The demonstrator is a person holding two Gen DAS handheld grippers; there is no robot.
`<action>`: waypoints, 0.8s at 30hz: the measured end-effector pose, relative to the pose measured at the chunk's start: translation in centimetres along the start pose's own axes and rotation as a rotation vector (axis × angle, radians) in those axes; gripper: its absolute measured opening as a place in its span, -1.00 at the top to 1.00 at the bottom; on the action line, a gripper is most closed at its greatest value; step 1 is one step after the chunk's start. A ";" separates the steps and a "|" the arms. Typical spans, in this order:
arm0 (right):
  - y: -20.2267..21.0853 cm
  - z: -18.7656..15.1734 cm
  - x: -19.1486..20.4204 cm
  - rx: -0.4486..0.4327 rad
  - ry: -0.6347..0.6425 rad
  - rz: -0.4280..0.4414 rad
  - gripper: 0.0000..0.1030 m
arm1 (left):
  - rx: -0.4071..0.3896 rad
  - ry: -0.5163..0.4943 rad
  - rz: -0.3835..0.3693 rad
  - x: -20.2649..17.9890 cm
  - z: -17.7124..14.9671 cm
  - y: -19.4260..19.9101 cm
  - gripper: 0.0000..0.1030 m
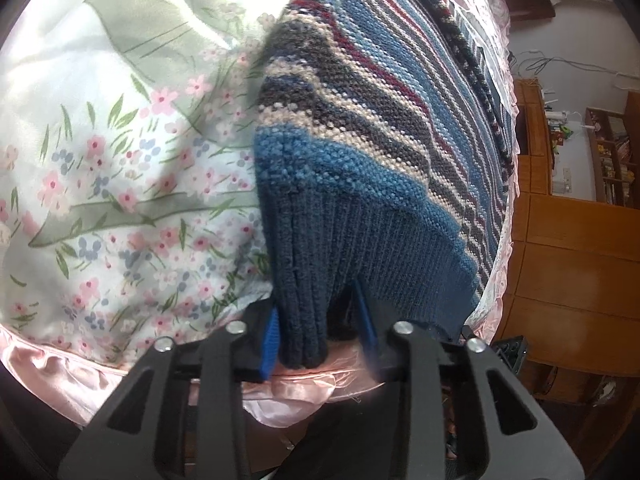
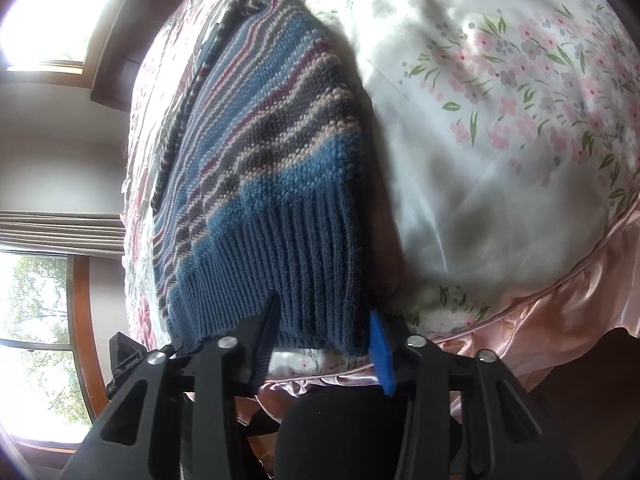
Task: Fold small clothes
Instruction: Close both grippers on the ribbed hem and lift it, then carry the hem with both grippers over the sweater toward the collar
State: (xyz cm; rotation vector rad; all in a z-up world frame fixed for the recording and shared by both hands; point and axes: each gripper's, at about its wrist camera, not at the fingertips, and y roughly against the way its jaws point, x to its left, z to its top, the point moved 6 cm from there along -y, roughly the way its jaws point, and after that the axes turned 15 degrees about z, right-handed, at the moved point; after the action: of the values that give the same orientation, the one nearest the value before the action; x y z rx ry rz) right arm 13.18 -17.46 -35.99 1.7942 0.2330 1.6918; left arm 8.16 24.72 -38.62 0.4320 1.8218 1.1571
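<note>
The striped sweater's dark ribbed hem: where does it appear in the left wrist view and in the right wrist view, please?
Left wrist view: the hem is at lower centre, its left corner between the left tool's fingers.
Right wrist view: the hem is at lower centre, its right corner between the right tool's fingers.
Shared landmark: the floral bedspread with its pink frill.

I count one striped sweater (image 1: pixel 360 128) lying on one bed cover (image 1: pixel 120 160) with flowers on it. I have two grippers, the left gripper (image 1: pixel 320 336) and the right gripper (image 2: pixel 324 336). Each has two jaws with blue pads, so four jaws in all. I see two windows (image 2: pixel 36 320) on one side and one wooden cabinet (image 1: pixel 572 248).
</note>
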 end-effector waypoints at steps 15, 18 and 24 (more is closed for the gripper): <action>2.7 2.3 6.0 -0.040 0.082 0.119 0.83 | -0.104 0.043 -0.185 -0.8 1.2 6.0 0.87; 3.5 3.6 8.6 -0.055 0.118 0.149 0.83 | -0.147 0.024 -0.226 -2.2 2.0 8.8 0.87; 5.0 6.6 13.9 -0.075 0.198 0.187 0.83 | -0.216 -0.020 -0.287 -5.7 3.7 13.6 0.87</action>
State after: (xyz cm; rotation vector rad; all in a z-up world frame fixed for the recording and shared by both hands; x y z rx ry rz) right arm 19.97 -15.96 -21.34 1.6361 0.0860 1.9865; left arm 12.02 29.60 -24.72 0.0540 1.6554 1.1266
